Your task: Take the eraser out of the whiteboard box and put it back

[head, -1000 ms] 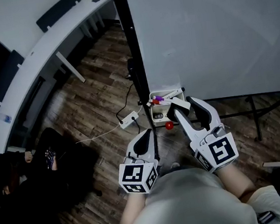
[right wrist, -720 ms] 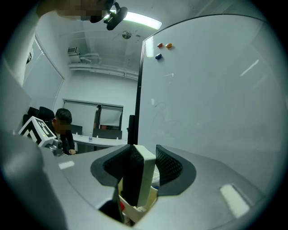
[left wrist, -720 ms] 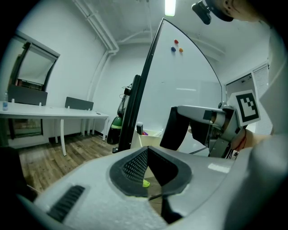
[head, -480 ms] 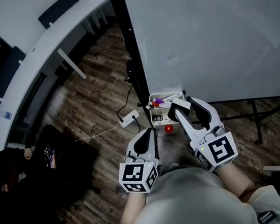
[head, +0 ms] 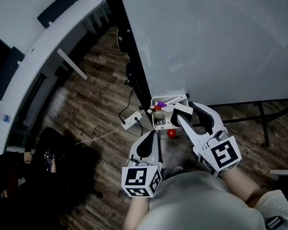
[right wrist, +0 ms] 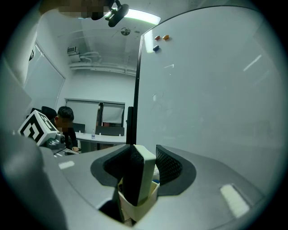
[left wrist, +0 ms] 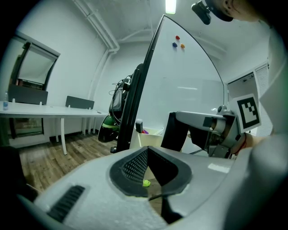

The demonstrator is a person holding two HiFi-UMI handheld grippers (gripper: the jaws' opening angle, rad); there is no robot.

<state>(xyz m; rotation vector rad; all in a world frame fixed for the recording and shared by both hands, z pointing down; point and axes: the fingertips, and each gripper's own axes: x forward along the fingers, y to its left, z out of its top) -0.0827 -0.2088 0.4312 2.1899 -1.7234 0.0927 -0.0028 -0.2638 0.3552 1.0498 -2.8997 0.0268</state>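
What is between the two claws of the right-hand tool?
The eraser, upright, gripped between the right gripper's jaws, its lower end in the whiteboard box; the right gripper view shows it plainly.

My right claw is pale grey with black ribbed pads and a cube of black-and-white squares, the same as my left claw. The eraser is black on one face and cream on the other; the box is off-white, its markers purple and red. The floor is dark brown planks.
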